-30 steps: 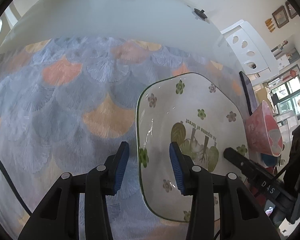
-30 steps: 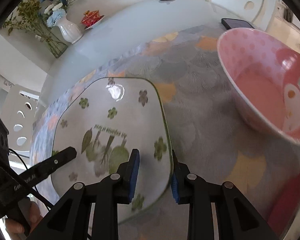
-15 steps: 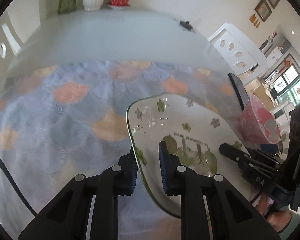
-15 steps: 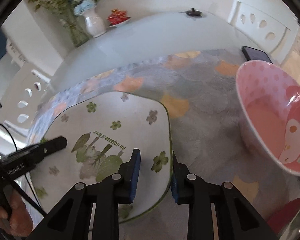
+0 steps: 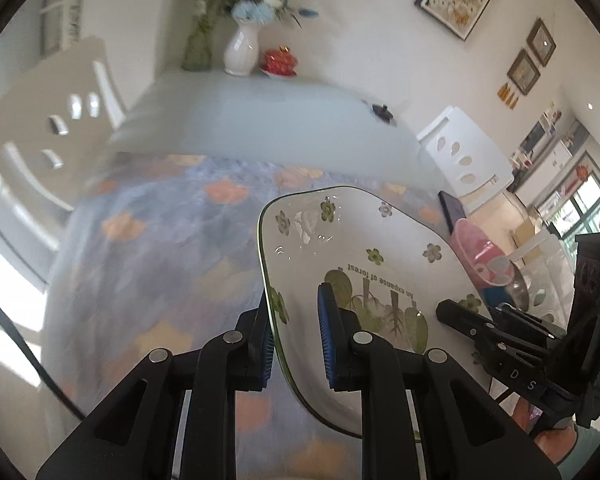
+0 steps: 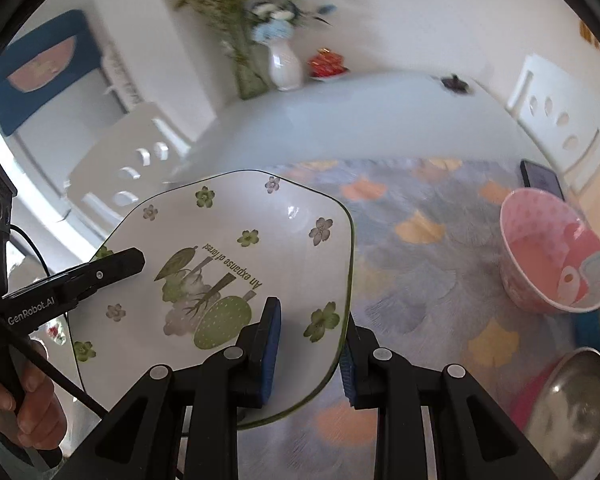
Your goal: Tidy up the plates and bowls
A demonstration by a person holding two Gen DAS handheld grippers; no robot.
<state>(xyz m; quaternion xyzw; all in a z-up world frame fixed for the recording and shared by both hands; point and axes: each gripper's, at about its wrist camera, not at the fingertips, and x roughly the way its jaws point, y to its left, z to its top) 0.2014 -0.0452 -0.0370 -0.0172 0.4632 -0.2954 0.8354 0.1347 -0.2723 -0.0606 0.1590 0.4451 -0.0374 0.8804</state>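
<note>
Plate [image 6: 236,264]: white, rounded-square, shallow, thin green rim, scattered small flowers, central plant print with the words "An expanse of forest". Held clear above the patterned surface [image 6: 416,280], tilted, gripped at two opposite rim edges.

Bowl [image 6: 556,258]: pink, deep, dotted outside, red-and-white cartoon figure inside. Upright, empty, near the surface's right edge.

Metal bowl [image 6: 572,408]: silver, shiny, blurred; at the near right corner, apparently resting on something red.
</note>
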